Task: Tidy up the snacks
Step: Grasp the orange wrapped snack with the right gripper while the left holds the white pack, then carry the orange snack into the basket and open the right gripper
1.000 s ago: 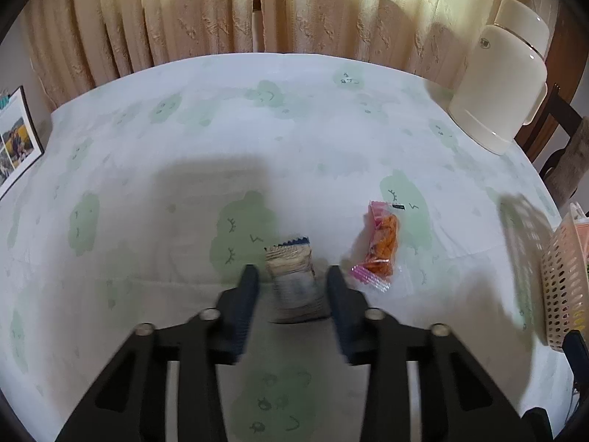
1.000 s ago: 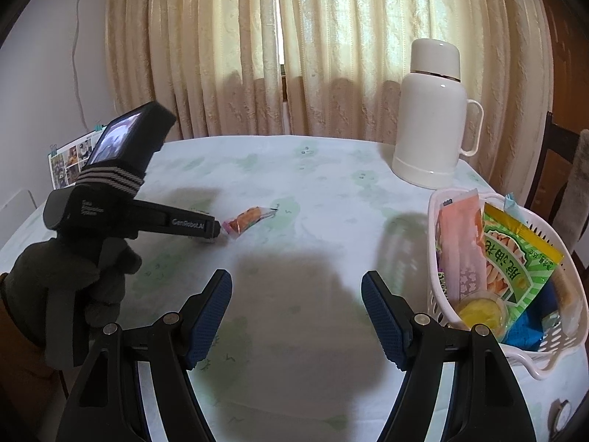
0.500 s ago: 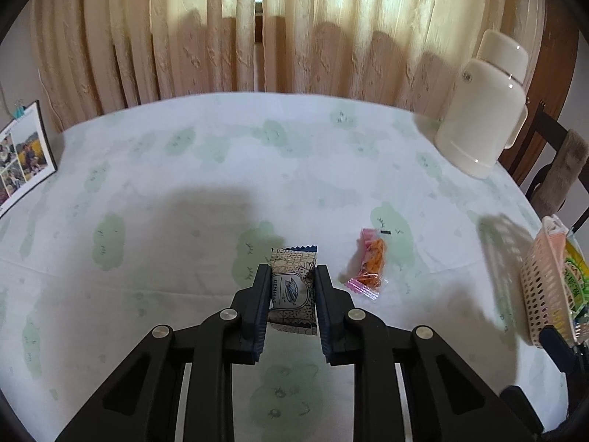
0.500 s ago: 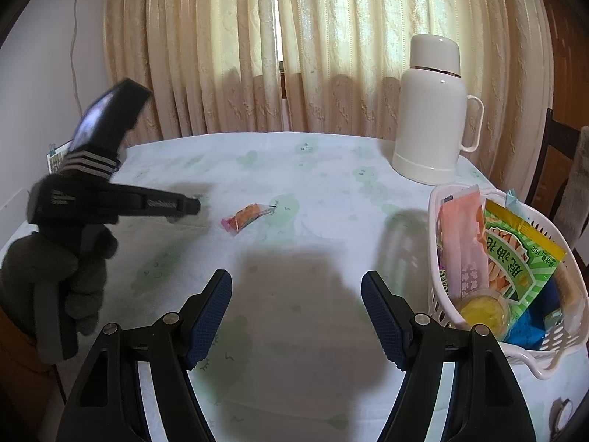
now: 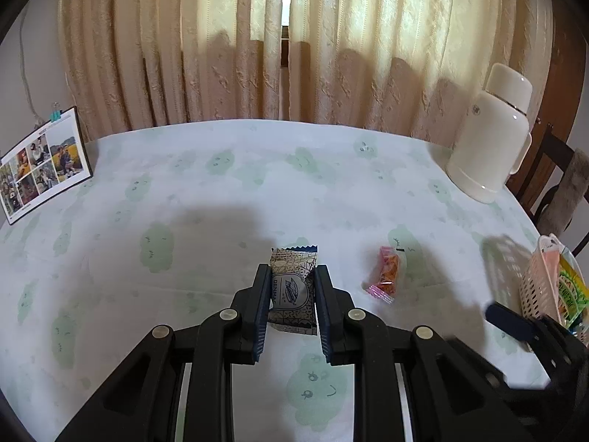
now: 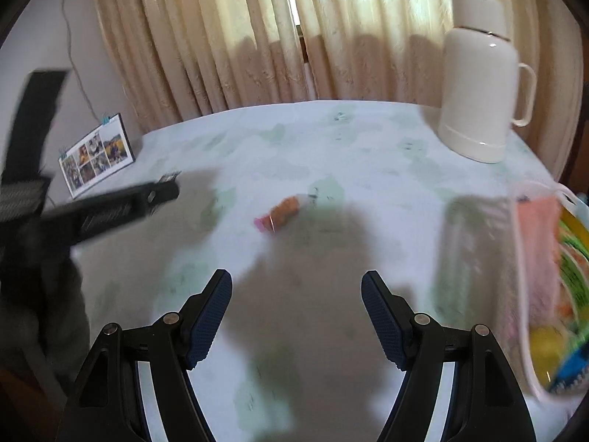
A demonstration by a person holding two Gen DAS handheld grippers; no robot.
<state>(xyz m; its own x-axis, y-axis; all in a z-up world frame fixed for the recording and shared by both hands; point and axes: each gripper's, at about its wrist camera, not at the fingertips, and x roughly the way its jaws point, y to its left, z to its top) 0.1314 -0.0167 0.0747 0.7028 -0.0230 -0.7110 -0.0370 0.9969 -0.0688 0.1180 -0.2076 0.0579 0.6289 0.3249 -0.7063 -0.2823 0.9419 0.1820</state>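
Foil packet (image 5: 292, 289) sitting clamped between the pads of the left gripper (image 5: 291, 309), clear of the tablecloth (image 5: 206, 199), with top and bottom edges protruding past the pads. Gripping across the packet's narrow width only. Lying further right, flat on the cloth and untouched: orange candy (image 5: 386, 274). Standing empty further right still, jaws wide apart above bare cloth: right gripper (image 6: 296, 316). Waiting at the far right edge, already partly filled with other packets: basket (image 5: 535, 287).

Judged step: carrying the packet across to the basket.

Risks from here:
- Slipping of the packet, owing to smooth foil and a narrow hold.
- Crushing of the contents, owing to fully closed pads.
- Colliding with the right gripper, placed between the packet and the basket.
- Sweeping the candy off position if travelling too low.
- Catching the basket rim and tipping the basket on approach.
- Knocking the flask (image 5: 493, 132) beyond the basket if overshooting.
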